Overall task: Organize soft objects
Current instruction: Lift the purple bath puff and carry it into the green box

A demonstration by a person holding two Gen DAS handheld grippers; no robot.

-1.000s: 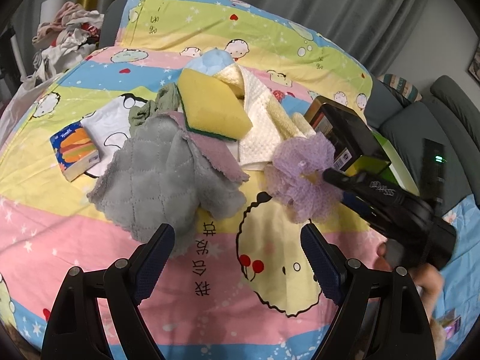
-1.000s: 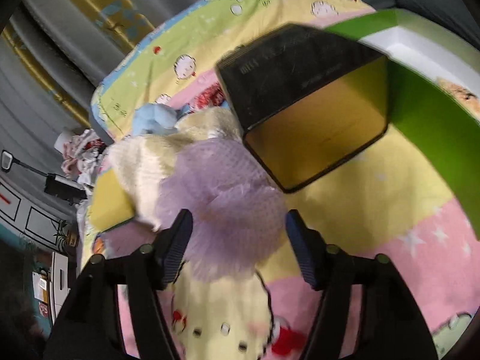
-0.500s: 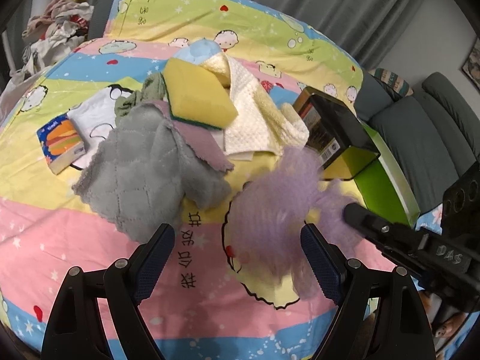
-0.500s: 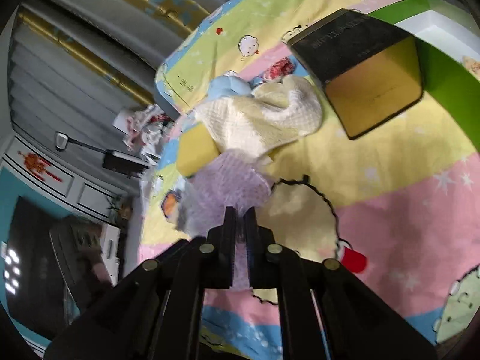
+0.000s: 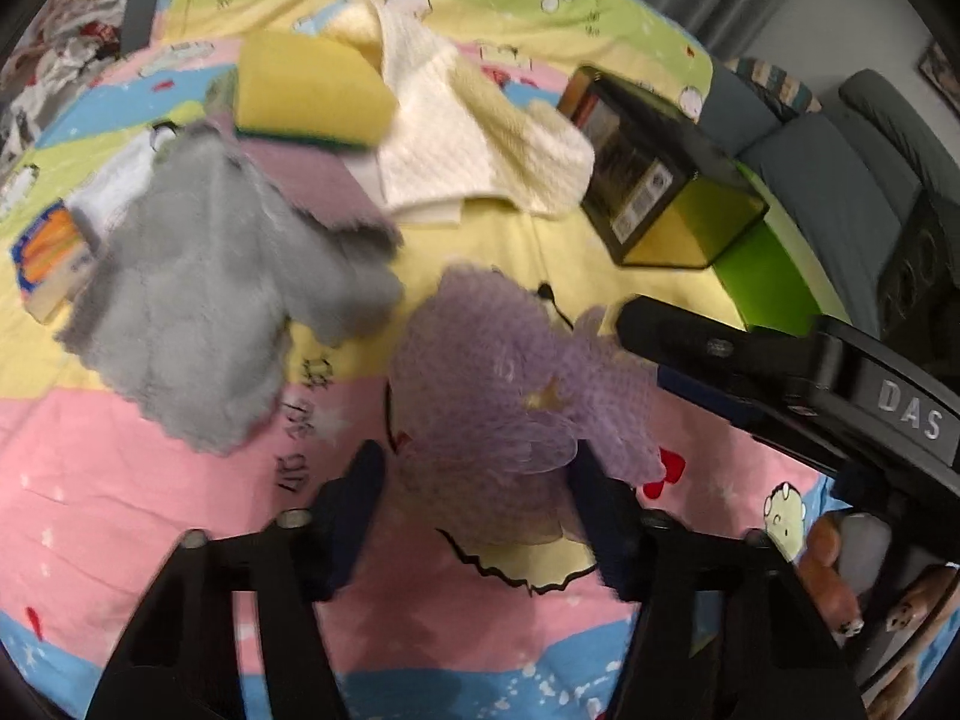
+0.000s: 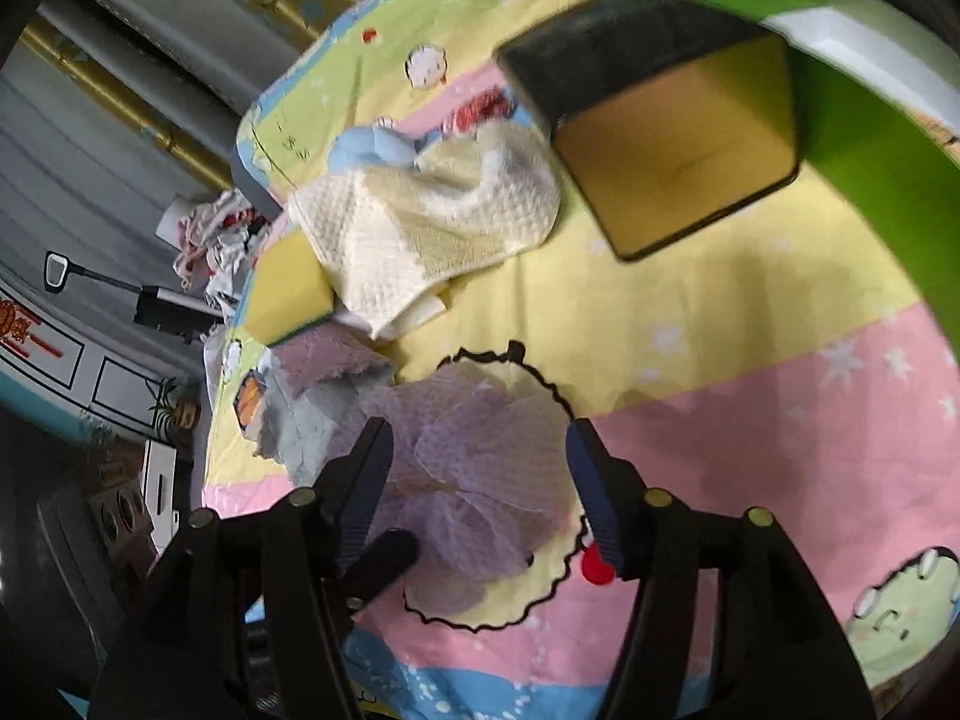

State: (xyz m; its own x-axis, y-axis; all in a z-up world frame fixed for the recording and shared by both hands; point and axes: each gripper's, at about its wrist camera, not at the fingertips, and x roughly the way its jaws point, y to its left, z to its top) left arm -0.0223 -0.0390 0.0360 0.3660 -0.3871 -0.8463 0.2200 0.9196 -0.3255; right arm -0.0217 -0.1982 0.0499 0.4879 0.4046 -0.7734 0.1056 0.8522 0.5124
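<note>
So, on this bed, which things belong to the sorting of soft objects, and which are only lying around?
Belong to the job:
- purple mesh pouf
- grey cloth
- cream towel
- yellow sponge
- left gripper, jaws just closing around the pouf
- right gripper, jaws just opening

Just lying about:
- black box
- tissue pack

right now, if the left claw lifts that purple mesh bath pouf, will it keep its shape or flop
Probably squashes: the purple mesh bath pouf is gathered see-through netting, so the left claw would likely compress it rather than meet firmness. It looks light for its bulk. Loose ruffles bulge past the fingers, so they may droop or snag the right claw.
</note>
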